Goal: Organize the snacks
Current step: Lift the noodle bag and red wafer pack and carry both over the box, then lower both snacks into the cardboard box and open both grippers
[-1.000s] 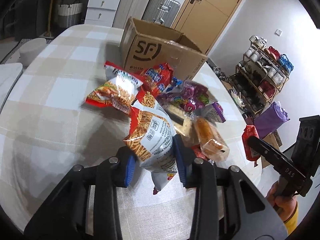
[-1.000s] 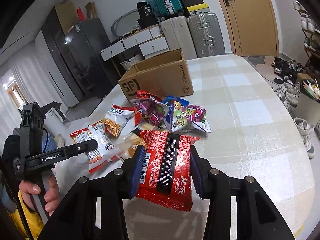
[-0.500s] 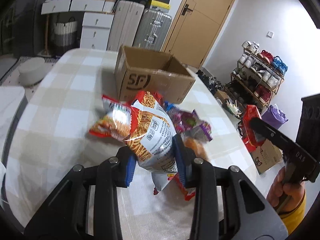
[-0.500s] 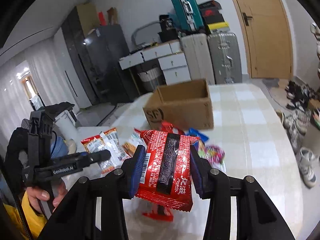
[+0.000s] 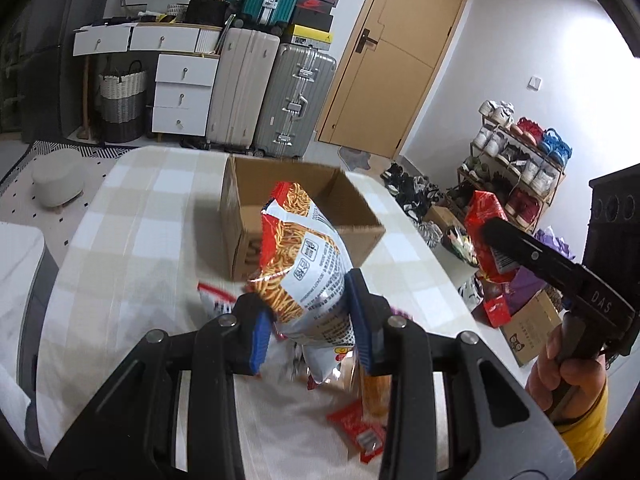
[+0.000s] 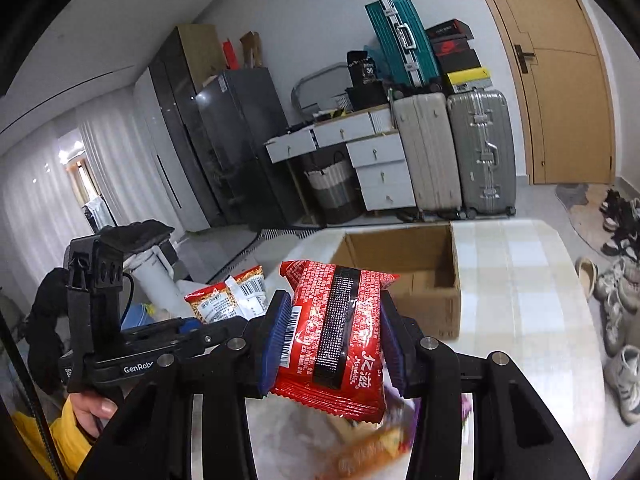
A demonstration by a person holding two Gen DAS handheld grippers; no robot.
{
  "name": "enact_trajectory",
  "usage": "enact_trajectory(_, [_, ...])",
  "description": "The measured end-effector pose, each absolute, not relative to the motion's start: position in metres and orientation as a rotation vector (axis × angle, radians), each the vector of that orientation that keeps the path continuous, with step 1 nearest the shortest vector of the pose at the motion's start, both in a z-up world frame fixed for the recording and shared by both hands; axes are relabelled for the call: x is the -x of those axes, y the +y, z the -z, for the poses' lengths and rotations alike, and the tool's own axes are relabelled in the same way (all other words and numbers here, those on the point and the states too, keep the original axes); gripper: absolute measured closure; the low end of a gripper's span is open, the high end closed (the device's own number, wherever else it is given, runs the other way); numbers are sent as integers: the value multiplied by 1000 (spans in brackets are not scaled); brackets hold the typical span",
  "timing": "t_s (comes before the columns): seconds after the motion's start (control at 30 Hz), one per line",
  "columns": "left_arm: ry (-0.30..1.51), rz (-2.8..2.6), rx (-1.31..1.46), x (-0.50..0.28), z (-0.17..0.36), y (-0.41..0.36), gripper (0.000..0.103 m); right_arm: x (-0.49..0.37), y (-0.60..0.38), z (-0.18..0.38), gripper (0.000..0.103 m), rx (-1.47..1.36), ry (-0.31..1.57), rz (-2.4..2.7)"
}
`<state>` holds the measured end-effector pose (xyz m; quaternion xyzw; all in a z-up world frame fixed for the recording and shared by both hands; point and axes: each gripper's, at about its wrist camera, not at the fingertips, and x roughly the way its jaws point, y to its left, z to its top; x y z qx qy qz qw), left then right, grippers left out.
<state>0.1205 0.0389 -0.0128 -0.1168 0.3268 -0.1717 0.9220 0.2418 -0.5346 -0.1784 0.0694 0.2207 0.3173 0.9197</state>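
My left gripper [image 5: 309, 318] is shut on a white and orange noodle snack bag [image 5: 304, 264], held up in the air in front of the open cardboard box [image 5: 256, 236]. My right gripper [image 6: 334, 334] is shut on a red snack packet [image 6: 336, 332], also raised above the table, with the box [image 6: 416, 292] just beyond it. In the left wrist view the right gripper [image 5: 490, 232] shows at the right with the red packet [image 5: 486, 216]. In the right wrist view the left gripper [image 6: 224, 328] carries the noodle bag [image 6: 224, 300] at the left. More snacks [image 5: 360, 428] lie blurred below.
The checked tablecloth [image 5: 132, 232] covers a rounded table. Suitcases [image 5: 292, 100] and white drawers [image 5: 180, 92] stand behind it, a shoe rack [image 5: 516, 160] at the right, a wooden door [image 5: 392, 60] at the back. A person's hand [image 5: 568, 376] holds the right gripper.
Both grippers have risen from the snack pile with their packets still held. The box's open top has come into view, and the pile has dropped below the fingers.
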Motion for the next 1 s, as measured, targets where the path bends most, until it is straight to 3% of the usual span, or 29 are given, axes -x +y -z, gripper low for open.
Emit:
enact_trajectory(0.47, [678, 336, 199, -232, -31, 20, 72, -356, -512, 159, 59, -160, 490, -655])
enact_trajectory(1.0, [797, 293, 160, -360, 47, -12, 72, -453, -478, 213, 59, -96, 624, -584])
